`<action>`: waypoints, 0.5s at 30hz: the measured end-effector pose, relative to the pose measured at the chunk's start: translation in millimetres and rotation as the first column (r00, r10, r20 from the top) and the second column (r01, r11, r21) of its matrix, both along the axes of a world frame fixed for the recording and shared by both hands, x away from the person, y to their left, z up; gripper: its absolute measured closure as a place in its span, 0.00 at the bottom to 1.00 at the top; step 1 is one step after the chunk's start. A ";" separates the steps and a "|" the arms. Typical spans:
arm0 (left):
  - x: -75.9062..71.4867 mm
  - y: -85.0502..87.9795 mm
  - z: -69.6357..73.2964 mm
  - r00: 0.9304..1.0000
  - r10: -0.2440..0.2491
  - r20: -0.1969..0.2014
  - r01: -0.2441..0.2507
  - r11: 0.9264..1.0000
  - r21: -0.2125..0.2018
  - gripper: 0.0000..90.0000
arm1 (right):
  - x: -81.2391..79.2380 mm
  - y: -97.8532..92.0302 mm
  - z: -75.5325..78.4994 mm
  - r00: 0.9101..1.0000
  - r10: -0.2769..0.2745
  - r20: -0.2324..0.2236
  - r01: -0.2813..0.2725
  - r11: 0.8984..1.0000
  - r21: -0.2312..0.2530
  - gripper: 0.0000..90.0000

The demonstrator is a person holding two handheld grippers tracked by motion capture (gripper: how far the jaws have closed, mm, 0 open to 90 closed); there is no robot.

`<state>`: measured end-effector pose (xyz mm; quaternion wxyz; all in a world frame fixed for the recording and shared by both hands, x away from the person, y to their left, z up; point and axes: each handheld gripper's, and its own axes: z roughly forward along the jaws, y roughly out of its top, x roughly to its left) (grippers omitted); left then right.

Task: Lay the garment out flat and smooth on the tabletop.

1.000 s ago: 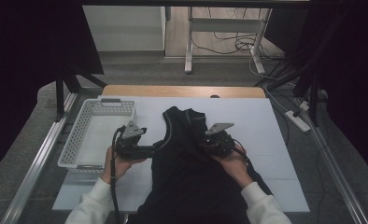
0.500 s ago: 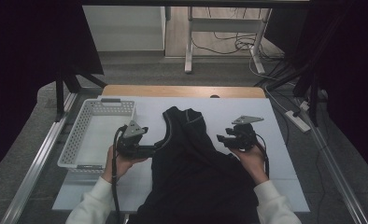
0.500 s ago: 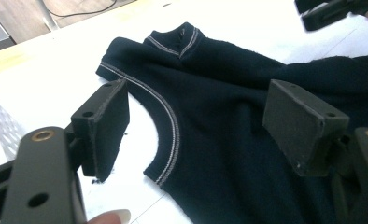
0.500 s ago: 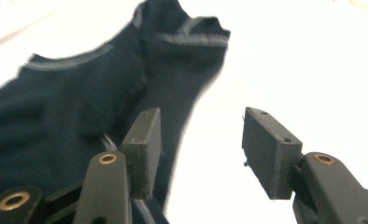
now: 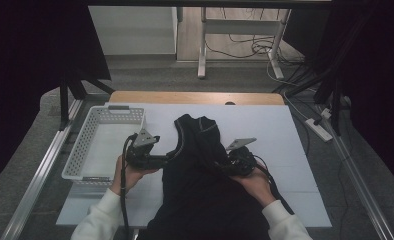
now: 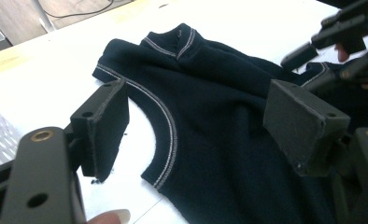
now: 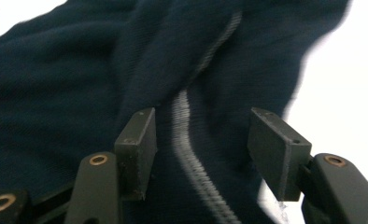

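A dark navy sleeveless top (image 5: 195, 145) with pale stitching lies flat on the white table (image 5: 285, 130), collar away from me. My left gripper (image 5: 166, 159) is at its left armhole, open; its jaws (image 6: 198, 107) straddle the stitched edge of the top (image 6: 210, 88), one over bare table and one over cloth. My right gripper (image 5: 221, 165) is low at the right armhole. Its jaws (image 7: 201, 126) have just been opening and stand apart with the stitched seam of the top (image 7: 70, 93) between them, pads not pressing. The right gripper (image 6: 331, 42) also appears in the left gripper view.
A white perforated basket (image 5: 85, 150) stands on the table's left side, close to my left hand. The table's wooden far edge (image 5: 195, 97) lies beyond the collar. A power strip (image 5: 317, 129) and cables are on the floor at the right.
My right gripper swung out to the right off the top, then came back onto its right armhole, lower and nearer me. My left gripper stayed put.
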<state>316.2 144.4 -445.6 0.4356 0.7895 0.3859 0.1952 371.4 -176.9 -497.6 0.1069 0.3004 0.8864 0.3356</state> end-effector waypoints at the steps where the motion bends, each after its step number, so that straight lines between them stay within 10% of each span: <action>1: -0.2 -0.1 0.3 1.000 0.000 0.001 0.000 1.000 0.000 0.26 | -2.3 2.8 -1.4 1.000 0.008 0.000 -0.008 1.000 -0.012 0.48; 15: -0.1 1.0 0.7 1.000 0.006 0.004 -0.006 1.000 0.002 0.26 | -9.1 8.1 -5.6 0.999 0.045 0.017 -0.044 0.997 -0.060 0.82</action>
